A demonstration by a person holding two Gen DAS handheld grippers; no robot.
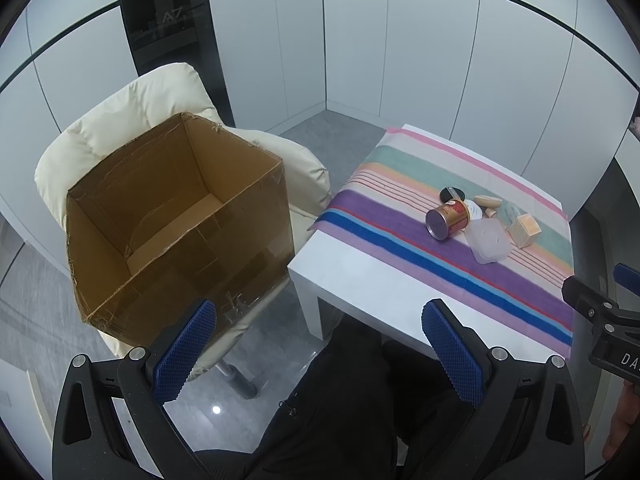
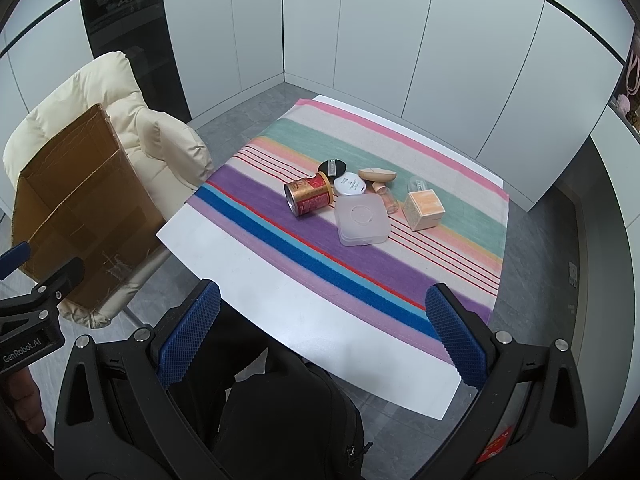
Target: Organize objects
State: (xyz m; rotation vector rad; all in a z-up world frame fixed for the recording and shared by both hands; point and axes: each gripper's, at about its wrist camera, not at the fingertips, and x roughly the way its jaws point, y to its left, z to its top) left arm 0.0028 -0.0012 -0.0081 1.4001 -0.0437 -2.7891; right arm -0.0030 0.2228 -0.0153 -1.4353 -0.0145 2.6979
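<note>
Objects for organizing lie clustered mid-table on the striped cloth (image 2: 280, 216): a red-gold can (image 2: 309, 198) on its side, a translucent square lidded case (image 2: 362, 219) touching it, a white round compact (image 2: 350, 184), a black puff (image 2: 332, 168), a beige sponge (image 2: 376, 175), a small bottle (image 2: 388, 199) and a peach carton (image 2: 424, 210). The open cardboard box (image 1: 180, 216) sits on the cream chair (image 1: 152, 96) beside the table, apparently empty.

Left gripper (image 1: 320, 356) and right gripper (image 2: 324, 340): both spread wide, holding nothing, hovering short of the cluster.

Handling, judged:
- Can: rigid, smooth, may roll; pinch across the barrel.
- Case: light, slick plastic; grip opposite edges.
- Carton: crushable; take gently across flat faces.
- Bottle: possibly glass; hold mid-body.
</note>
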